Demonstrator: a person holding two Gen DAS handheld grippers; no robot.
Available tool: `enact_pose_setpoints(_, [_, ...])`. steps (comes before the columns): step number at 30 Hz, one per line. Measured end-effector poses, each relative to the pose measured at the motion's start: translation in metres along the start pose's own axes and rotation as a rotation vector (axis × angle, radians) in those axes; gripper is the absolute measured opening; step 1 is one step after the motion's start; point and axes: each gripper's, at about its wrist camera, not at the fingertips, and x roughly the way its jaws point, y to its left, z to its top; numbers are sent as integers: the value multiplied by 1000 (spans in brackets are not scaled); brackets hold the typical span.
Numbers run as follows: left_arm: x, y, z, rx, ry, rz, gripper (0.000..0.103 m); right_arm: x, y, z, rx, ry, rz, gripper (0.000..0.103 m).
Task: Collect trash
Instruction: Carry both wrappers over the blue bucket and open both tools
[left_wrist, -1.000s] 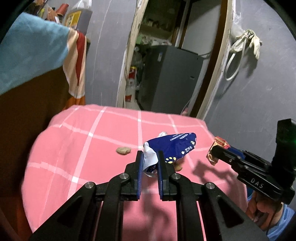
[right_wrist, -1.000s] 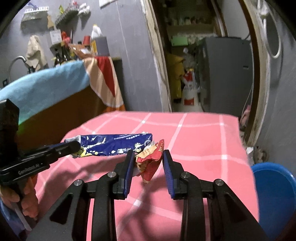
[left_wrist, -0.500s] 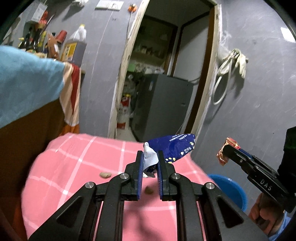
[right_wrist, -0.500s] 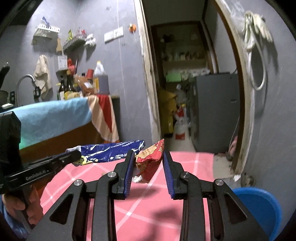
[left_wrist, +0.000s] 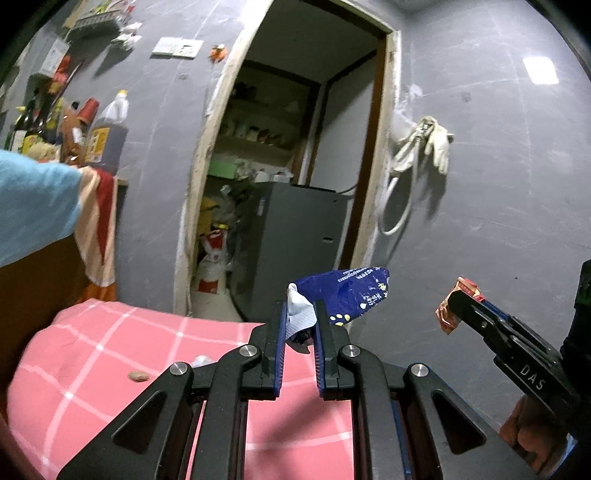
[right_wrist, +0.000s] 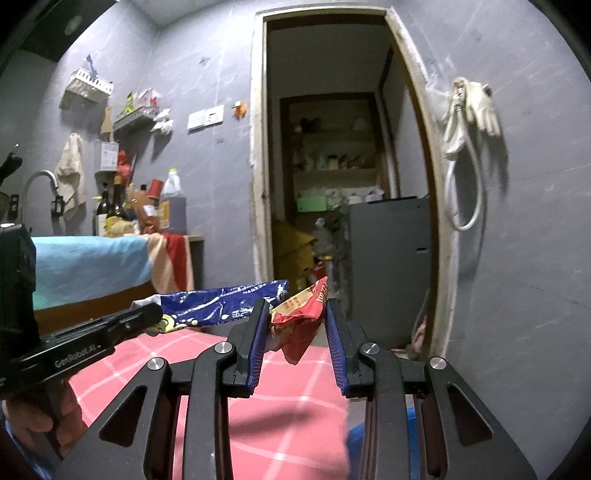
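Note:
My left gripper (left_wrist: 300, 314) is shut on the white torn end of a blue snack wrapper (left_wrist: 351, 293), which sticks out to the right above the far edge of the pink checked table (left_wrist: 110, 354). My right gripper (right_wrist: 295, 306) is shut on a crumpled red snack wrapper (right_wrist: 301, 315), held in the air over the table (right_wrist: 266, 424). In the left wrist view the right gripper (left_wrist: 456, 304) shows at the right with the red wrapper (left_wrist: 448, 314). In the right wrist view the left gripper (right_wrist: 147, 317) comes in from the left with the blue wrapper (right_wrist: 221, 302).
Small brown scraps (left_wrist: 138, 376) lie on the pink cloth. A blue bin (right_wrist: 356, 448) peeks out low at the table's right side. Ahead is a doorway with a grey fridge (left_wrist: 295, 243). A counter with bottles (right_wrist: 110, 206) stands to the left.
Both grippers have risen and tipped up with their wrappers still held. The view has swung from the tabletop toward the wall and doorway.

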Motion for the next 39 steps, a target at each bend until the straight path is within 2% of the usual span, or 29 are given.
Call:
enact_pose_setpoints(6, [11,-33,-8,33,-3,-31,11,-15,-28,-6,7,-13,-64,29])
enact_pose_setpoints(12, [31,-58,-20,51,49,-47,11,-21,-52,-20,34,11,-108,29])
enact_pose_setpoints(24, [78,-87,-56,70,201,-72,11,-19,-95,-55,115,107,-176,29])
enact_pose_setpoints(34, [121,-104,-87,95,389,-94,11,-12,-121,-84,189,207,-214,30])
enact_pose_setpoints(39, [135,-107,-100,108,451,-98,11,-7,-129,-97,215,266,-223,31])
